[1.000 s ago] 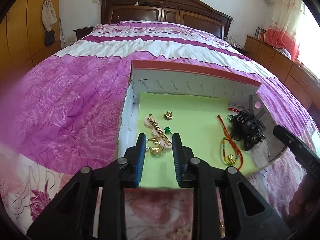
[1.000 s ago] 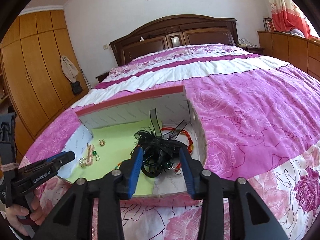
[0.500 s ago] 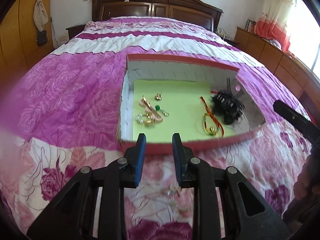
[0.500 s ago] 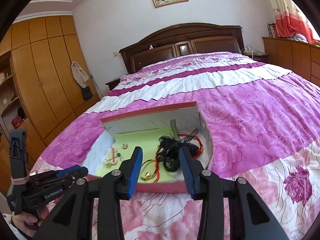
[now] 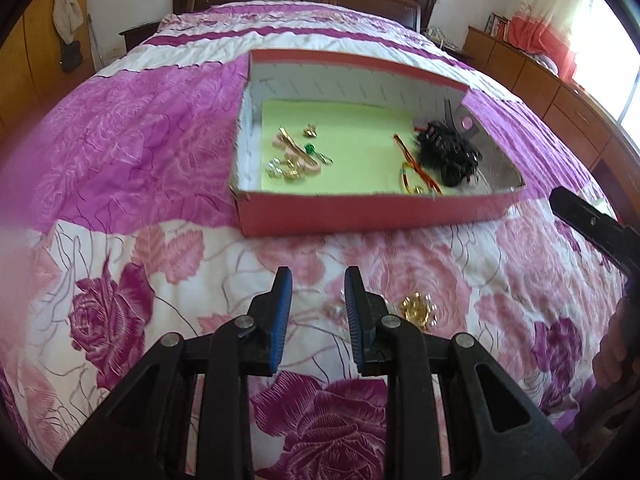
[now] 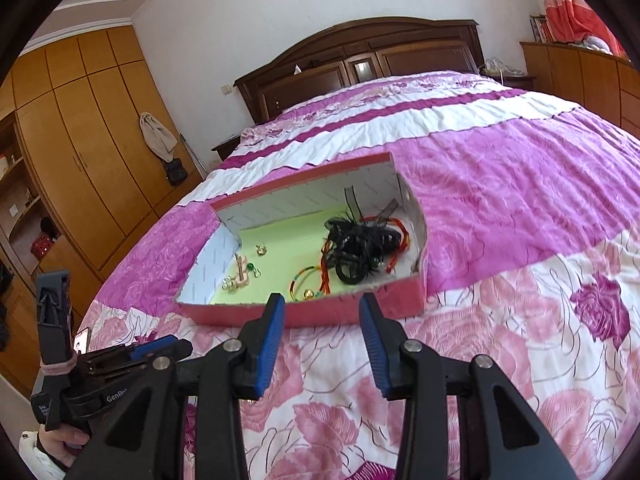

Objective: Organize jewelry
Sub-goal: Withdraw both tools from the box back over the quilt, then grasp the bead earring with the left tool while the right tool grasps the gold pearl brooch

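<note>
A red cardboard box (image 5: 360, 212) with a pale green lining lies on the bedspread. Inside it, at the left, are a gold clip on pink pieces (image 5: 294, 148), a green bead earring (image 5: 309, 147) and small gold earrings (image 5: 310, 132). At its right lie a black feathered hair piece (image 5: 448, 152) and red cord bracelets (image 5: 416, 172). My left gripper (image 5: 317, 280) hovers over the bedspread short of the box, open with a narrow gap and nothing in it. A loose gold piece (image 5: 418, 307) lies just right of it. My right gripper (image 6: 322, 304) is open and empty before the box (image 6: 400, 300).
The pink and white floral bedspread (image 5: 140, 160) spreads all around the box. A dark wooden headboard (image 6: 360, 60) stands at the far end, wooden wardrobes (image 6: 80, 140) on the left, a low dresser (image 5: 540, 80) on the right. A person's hand (image 6: 60, 436) holds the left gripper (image 6: 160, 350).
Both grippers have drawn back from over the box toward the near edge of the bed. The box now lies farther off, and the loose gold piece has come into the left wrist view.
</note>
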`<state>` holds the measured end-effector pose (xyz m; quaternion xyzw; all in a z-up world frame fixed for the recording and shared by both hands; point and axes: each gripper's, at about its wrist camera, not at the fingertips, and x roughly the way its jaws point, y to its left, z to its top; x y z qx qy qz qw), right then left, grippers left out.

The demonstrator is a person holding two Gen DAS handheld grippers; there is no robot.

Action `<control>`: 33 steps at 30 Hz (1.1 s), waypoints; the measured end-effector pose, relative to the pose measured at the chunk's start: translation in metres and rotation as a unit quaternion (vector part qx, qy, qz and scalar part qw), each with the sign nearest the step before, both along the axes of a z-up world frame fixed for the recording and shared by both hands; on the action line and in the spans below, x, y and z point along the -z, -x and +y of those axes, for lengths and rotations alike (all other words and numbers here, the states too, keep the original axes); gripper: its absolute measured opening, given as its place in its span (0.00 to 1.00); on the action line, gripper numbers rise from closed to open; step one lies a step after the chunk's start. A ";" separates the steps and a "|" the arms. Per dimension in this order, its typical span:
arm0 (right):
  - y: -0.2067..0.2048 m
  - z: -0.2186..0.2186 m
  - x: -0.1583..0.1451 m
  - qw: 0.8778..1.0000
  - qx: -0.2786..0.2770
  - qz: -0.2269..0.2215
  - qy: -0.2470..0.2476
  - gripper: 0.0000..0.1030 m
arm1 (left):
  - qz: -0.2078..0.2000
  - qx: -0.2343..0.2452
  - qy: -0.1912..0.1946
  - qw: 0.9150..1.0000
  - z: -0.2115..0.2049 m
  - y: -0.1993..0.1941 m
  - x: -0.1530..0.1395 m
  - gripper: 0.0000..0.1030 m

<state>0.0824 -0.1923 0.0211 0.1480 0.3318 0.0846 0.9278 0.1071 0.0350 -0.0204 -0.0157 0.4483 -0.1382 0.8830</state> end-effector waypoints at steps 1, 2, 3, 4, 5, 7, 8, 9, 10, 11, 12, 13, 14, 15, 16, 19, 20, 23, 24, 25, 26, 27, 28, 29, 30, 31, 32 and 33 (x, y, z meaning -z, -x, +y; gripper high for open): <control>0.000 0.000 0.001 1.000 0.001 0.002 0.000 0.40 | 0.003 0.004 -0.001 1.000 -0.002 0.001 0.002 0.18; 0.001 -0.001 0.003 1.000 0.002 0.005 -0.001 0.40 | 0.005 0.007 -0.001 1.000 -0.004 0.002 0.004 0.18; 0.002 -0.001 0.004 1.000 0.002 0.007 -0.001 0.40 | 0.009 0.011 -0.001 1.000 -0.007 0.002 0.006 0.18; 0.002 -0.001 0.005 1.000 0.003 0.010 -0.002 0.40 | 0.013 0.014 -0.002 1.000 -0.009 0.002 0.008 0.18; 0.003 -0.001 0.006 1.000 0.003 0.013 -0.003 0.40 | 0.017 0.017 -0.003 1.000 -0.012 0.002 0.010 0.18; 0.003 -0.002 0.008 1.000 0.004 0.018 -0.005 0.40 | 0.026 0.023 -0.004 0.999 -0.016 0.003 0.015 0.18; 0.003 -0.002 0.009 1.000 0.005 0.021 -0.005 0.40 | 0.030 0.027 -0.004 0.999 -0.018 0.004 0.017 0.18; 0.003 -0.002 0.010 1.000 0.006 0.024 -0.004 0.40 | 0.033 0.030 -0.006 0.999 -0.020 0.004 0.019 0.18; 0.003 -0.002 0.011 1.000 0.007 0.028 -0.003 0.40 | 0.035 0.031 -0.009 0.999 -0.021 0.004 0.020 0.18; 0.003 -0.002 0.013 0.999 0.007 0.033 -0.002 0.40 | 0.036 0.032 -0.015 0.999 -0.023 0.004 0.022 0.18; 0.003 -0.001 0.014 0.999 0.007 0.036 -0.003 0.40 | 0.036 0.032 -0.020 0.999 -0.024 0.005 0.024 0.18; 0.003 -0.001 0.016 0.999 0.006 0.039 -0.005 0.40 | 0.037 0.031 -0.024 0.999 -0.025 0.004 0.024 0.18; 0.003 -0.001 0.017 0.999 0.005 0.043 -0.007 0.40 | 0.039 0.031 -0.026 0.998 -0.026 0.004 0.026 0.18; 0.002 0.000 0.019 0.999 0.004 0.047 -0.008 0.40 | 0.041 0.030 -0.029 0.998 -0.027 0.003 0.029 0.18; 0.003 0.000 0.020 0.999 0.004 0.049 -0.009 0.40 | 0.041 0.030 -0.032 0.998 -0.027 0.003 0.030 0.17; 0.003 0.002 0.022 0.999 0.001 0.052 -0.009 0.40 | 0.033 0.029 -0.046 0.998 -0.030 0.003 0.033 0.08; 0.003 0.003 0.022 0.999 0.000 0.053 -0.008 0.40 | 0.031 0.029 -0.045 0.998 -0.030 0.003 0.034 0.07; 0.003 0.007 0.023 0.998 -0.004 0.056 -0.006 0.40 | 0.031 0.026 -0.039 0.998 -0.027 0.003 0.032 0.00; 0.003 0.008 0.023 0.998 -0.006 0.057 -0.006 0.40 | 0.030 0.024 -0.037 0.999 -0.026 0.003 0.031 0.00; 0.004 0.010 0.024 0.998 -0.009 0.058 -0.005 0.40 | 0.028 0.021 -0.034 0.999 -0.025 0.004 0.029 0.00; 0.004 0.012 0.024 0.998 -0.012 0.059 -0.003 0.40 | 0.024 0.019 -0.030 0.999 -0.023 0.005 0.026 0.00; 0.003 0.014 0.024 0.998 -0.015 0.060 -0.002 0.40 | 0.018 0.016 -0.026 0.999 -0.020 0.006 0.022 0.00; 0.003 0.016 0.024 0.998 -0.019 0.061 0.000 0.40 | 0.013 0.015 -0.022 1.000 -0.018 0.006 0.018 0.00; 0.002 0.018 0.025 0.998 -0.023 0.062 0.001 0.40 | 0.007 0.012 -0.018 1.000 -0.016 0.006 0.014 0.00; 0.003 0.021 0.025 0.998 -0.027 0.062 0.002 0.40 | -0.001 0.008 -0.014 1.000 -0.013 0.007 0.009 0.00; 0.002 0.023 0.025 0.998 -0.031 0.063 0.003 0.40 | -0.005 0.006 -0.011 1.000 -0.011 0.007 0.007 0.00; 0.002 0.027 0.026 0.997 -0.037 0.065 0.004 0.40 | -0.010 0.003 -0.008 1.000 -0.009 0.008 0.004 0.00; 0.002 0.030 0.027 0.997 -0.043 0.067 0.005 0.40 | -0.014 -0.001 -0.006 1.000 -0.006 0.008 0.001 0.00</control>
